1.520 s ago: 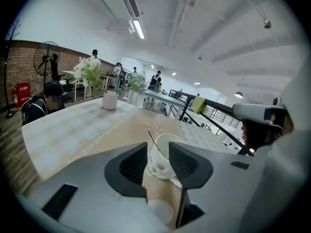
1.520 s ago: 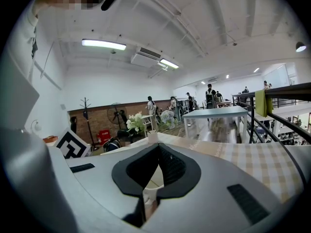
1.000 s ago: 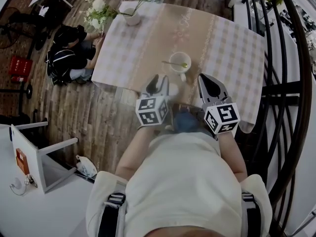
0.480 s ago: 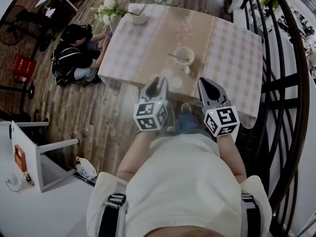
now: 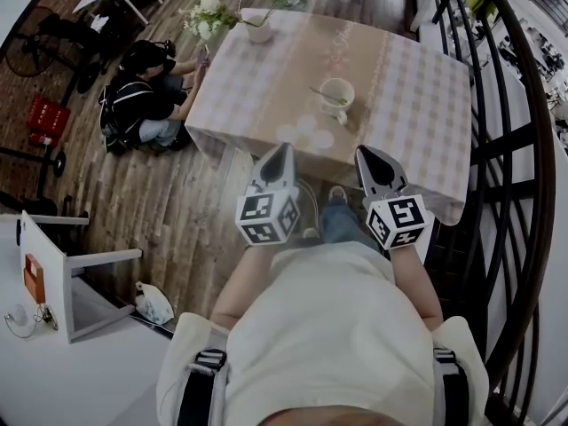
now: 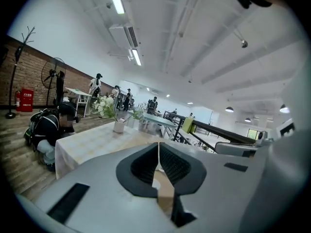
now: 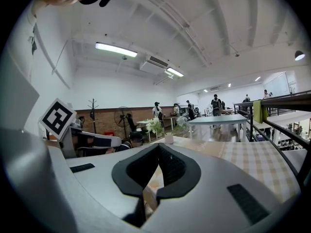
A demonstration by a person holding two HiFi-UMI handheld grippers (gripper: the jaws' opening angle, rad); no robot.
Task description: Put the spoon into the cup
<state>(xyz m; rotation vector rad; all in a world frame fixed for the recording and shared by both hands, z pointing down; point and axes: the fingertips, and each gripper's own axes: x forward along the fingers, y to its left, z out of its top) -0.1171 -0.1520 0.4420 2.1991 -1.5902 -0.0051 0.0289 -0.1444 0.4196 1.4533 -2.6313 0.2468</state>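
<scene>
On the checked table (image 5: pixel 417 105): a white cup (image 5: pixel 337 92) stands right of the middle, well apart from both grippers.
Spoon (image 5: pixel 325 95): it rests in the cup, with its handle leaning out over the rim toward the left of the head view.
Left gripper (image 5: pixel 279 150): held by the table's near edge and pointing toward the table. Its jaws are closing. In the left gripper view the tips (image 6: pixel 158 147) already meet, and nothing is between them.
Right gripper (image 5: pixel 364 152): held beside the left one and pointing the same way. In the right gripper view its jaws (image 7: pixel 158 149) are pressed together at the tips, with nothing between them.
Marker cubes: one sits on the back of each gripper, the left cube (image 5: pixel 264 218) and the right cube (image 5: pixel 398 220), both close to the person's body.
Far corner of the table: a small white vase (image 5: pixel 259 30) holds pale flowers (image 5: pixel 211 11) that lean out to the left.
Floor left of the table: a person in dark clothes (image 5: pixel 142 105) sits low on the wooden boards, just beside the hanging cloth.
Right of the table: a dark metal railing (image 5: pixel 506 149) runs along the table's side.
</scene>
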